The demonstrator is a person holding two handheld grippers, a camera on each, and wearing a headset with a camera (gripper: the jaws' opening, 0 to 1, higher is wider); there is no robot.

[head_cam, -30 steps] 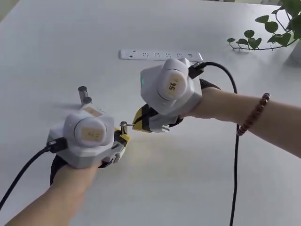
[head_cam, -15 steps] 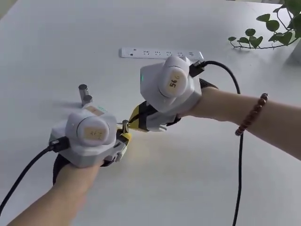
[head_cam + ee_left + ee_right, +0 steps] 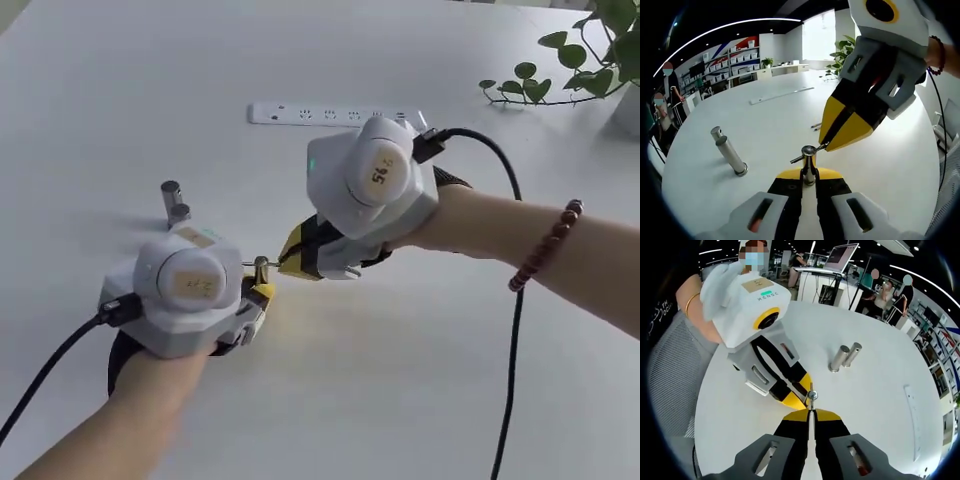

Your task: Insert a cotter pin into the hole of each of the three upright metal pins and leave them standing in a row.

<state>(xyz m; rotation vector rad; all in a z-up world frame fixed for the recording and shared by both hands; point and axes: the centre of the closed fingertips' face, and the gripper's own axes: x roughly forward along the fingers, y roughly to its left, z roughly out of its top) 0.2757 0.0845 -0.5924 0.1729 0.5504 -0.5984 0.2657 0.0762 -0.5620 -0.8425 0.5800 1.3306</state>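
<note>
- The left gripper [image 3: 809,177] is clenched on the shaft of one metal pin [image 3: 808,160], which is held upright over the white table [image 3: 400,380].
- The right gripper [image 3: 830,144] is closed on a cotter pin [image 3: 797,159]. In the left gripper view it comes in at the pin's head from about two o'clock.
- A thin end is seen sticking out of the head at about eight o'clock, so the cotter pin is judged to be threaded through the hole, though perhaps not fully seated.
- This first pin is therefore taken as nearly done; it has yet to be let go and set down.
- The two other metal pins [image 3: 730,154] stand close together on the table, at about ten o'clock from the held pin in the head view. No cotter pin is seen in either, so both are judged to be left to do.
- Two small thin pieces, probably the spare cotter pins [image 3: 815,126], lie on the table at twelve o'clock from the held pin in the left gripper view.
- A row of three is not yet formed.
</note>
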